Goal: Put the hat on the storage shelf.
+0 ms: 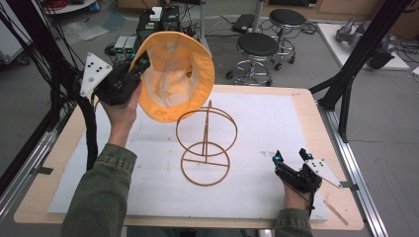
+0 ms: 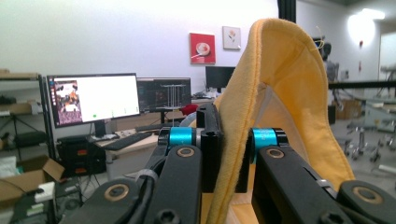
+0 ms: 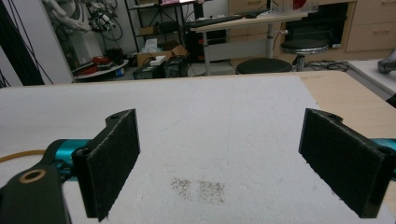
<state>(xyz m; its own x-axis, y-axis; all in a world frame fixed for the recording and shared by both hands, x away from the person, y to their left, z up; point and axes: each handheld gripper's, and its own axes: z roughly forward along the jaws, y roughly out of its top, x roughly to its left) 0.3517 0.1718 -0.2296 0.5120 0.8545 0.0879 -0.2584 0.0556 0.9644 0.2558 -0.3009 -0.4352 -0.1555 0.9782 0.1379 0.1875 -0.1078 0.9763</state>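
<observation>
My left gripper (image 1: 140, 65) is raised above the far left part of the table (image 1: 326, 143), and its jaws are clamped on the brim of the hat (image 1: 175, 76). In the left gripper view the yellow brim (image 2: 236, 140) runs up between my two pads, which press it from both sides. The hat hangs in the air with its open underside turned toward the high camera, so the pale lining shows. Its lower edge sits just above and to the left of the top of the stand (image 1: 206, 143); I cannot tell whether the two touch.

The stand is a thin wire frame: a flat ring at the base, an upright post, and a larger ring above. It stands upright near the middle of the white mat (image 1: 267, 123) that covers most of the table.

My right gripper (image 1: 292, 157) lies low over the near right part of the mat, well apart from the stand. Its jaws stand wide apart with nothing between them. In the right gripper view the two black pads (image 3: 114, 158) frame bare mat, with a small grey smudge (image 3: 198, 188) on the mat between them. A short curve of the stand's base ring (image 3: 21, 155) shows at the left edge of that view.

Beyond the table, two black stools (image 1: 257, 49) stand on the floor.
</observation>
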